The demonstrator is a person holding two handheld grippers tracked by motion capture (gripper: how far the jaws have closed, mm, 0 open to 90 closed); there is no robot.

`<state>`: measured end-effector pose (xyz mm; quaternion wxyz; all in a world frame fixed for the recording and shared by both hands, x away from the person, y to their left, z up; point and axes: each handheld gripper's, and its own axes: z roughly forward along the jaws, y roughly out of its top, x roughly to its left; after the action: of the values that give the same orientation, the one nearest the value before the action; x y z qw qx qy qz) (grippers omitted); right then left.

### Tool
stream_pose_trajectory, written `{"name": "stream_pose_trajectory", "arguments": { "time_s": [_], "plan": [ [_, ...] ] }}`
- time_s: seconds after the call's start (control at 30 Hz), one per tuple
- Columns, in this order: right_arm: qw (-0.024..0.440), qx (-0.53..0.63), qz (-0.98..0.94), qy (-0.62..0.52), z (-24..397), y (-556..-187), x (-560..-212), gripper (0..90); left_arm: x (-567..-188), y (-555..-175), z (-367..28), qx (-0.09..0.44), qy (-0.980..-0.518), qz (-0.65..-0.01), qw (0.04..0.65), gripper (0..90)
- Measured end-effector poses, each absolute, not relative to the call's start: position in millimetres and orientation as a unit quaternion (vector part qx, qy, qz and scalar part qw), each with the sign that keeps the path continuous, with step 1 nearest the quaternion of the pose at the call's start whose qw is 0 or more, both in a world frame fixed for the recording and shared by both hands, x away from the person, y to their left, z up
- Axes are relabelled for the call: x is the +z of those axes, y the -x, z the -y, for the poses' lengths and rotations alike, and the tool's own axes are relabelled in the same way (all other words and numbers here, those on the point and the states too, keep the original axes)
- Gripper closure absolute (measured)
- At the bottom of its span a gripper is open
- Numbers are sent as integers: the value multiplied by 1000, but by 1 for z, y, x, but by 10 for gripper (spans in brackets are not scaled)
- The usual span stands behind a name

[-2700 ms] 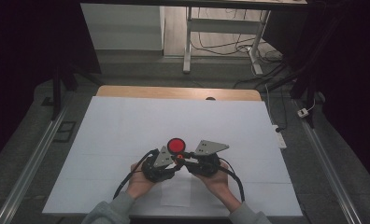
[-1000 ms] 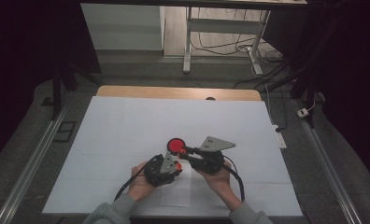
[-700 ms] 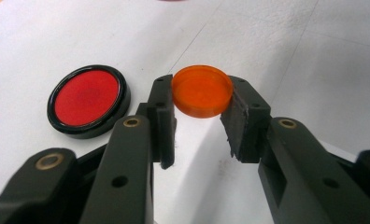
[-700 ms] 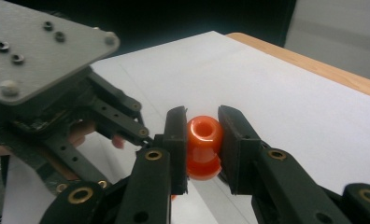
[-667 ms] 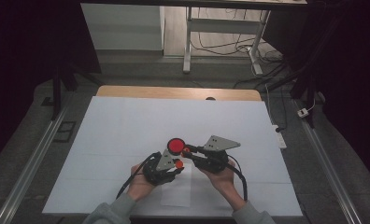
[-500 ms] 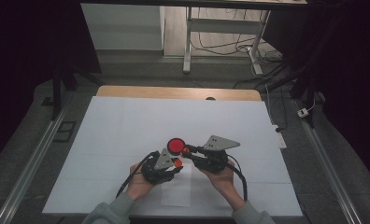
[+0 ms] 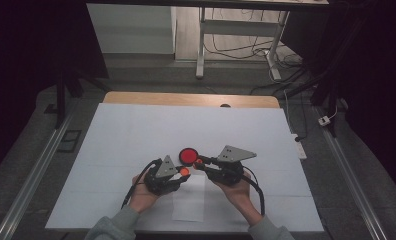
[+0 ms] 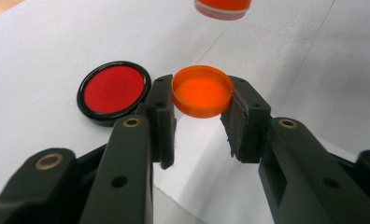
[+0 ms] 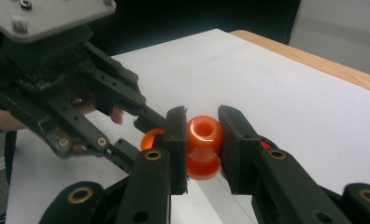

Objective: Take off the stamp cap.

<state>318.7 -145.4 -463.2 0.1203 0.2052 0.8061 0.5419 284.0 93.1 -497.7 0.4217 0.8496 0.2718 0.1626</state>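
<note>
Two grippers in hand above a white sheet (image 7: pixel 136 135) on the table, counted left to right.

Left gripper (image 7: pixel 182 172): closed on one orange cap (image 8: pixel 202 90), pinched by its rim between the two pads, open side turned toward the camera in the left gripper view, lifted clear of the sheet. Seen again in the high view as an orange spot (image 7: pixel 184 171) at the jaw tips.

One red disc with a black rim (image 7: pixel 188 156): flat on the sheet, between the two gripper tips and just beyond them; in the left gripper view (image 8: pixel 113 91), just left of the left jaw, apart from the cap.

Right gripper (image 7: pixel 198 162): closed on one orange bottle-like piece (image 9: pixel 203 144), clamped at its narrow neck, round mouth facing the camera, wider part below the pads. Tip close to the left gripper's cap, contact between piece and cap not determinable.

One smaller white paper (image 7: pixel 190 200) on the sheet, near edge, between the two hands.

Totals: two grippers, one cap, one orange piece, one red disc.
</note>
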Motion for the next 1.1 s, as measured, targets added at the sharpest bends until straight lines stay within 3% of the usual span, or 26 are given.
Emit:
{"name": "stream_pose_trajectory", "arguments": {
  "time_s": [1.1],
  "plan": [
    [127,541,-803,-213,152,-319,-463,725,-495,-262,-163,168,-809,-343,447,649]
  ]
}}
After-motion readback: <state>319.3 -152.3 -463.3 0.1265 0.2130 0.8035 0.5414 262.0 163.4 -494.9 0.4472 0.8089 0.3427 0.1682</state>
